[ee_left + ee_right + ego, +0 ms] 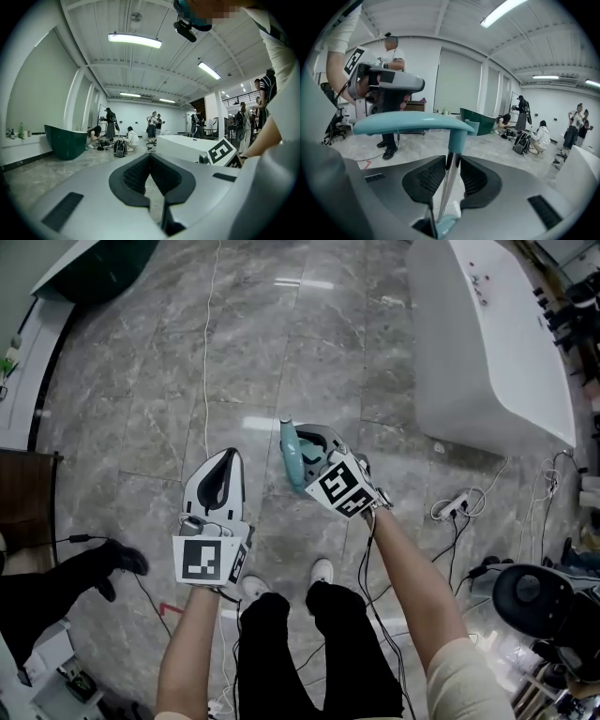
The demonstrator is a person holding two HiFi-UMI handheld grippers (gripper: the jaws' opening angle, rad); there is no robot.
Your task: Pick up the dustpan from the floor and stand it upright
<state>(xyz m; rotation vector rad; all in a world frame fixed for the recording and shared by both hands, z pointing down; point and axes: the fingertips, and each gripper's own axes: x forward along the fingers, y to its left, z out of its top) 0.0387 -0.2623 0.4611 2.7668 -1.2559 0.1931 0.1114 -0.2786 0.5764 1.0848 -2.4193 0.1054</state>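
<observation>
Pinching the dustpan (292, 457) by its thin silver shaft (448, 185), the right tool (451, 159) had its two black pads (426, 178) pressed on the metal from either side. The teal handle (412, 123) lay crosswise just beyond the tips, and another teal part showed low behind the pads, near the tool's base. In the head view the dustpan's teal stuck out at the left of that tool's front, held up off the grey marble floor (141, 409). The left tool (223, 460) hung just beside it, on its left and apart from it, its pads brought together at the tips with nothing between them (only a slit of floor showed lower down). A white tub (487, 343) stood well beyond the right tool, to its right, and a power strip (455, 507) lay on the floor right of that tool. A green tub (63, 140) stood far ahead of the left tool, on its left, with several people (152, 124) farther off.
</observation>
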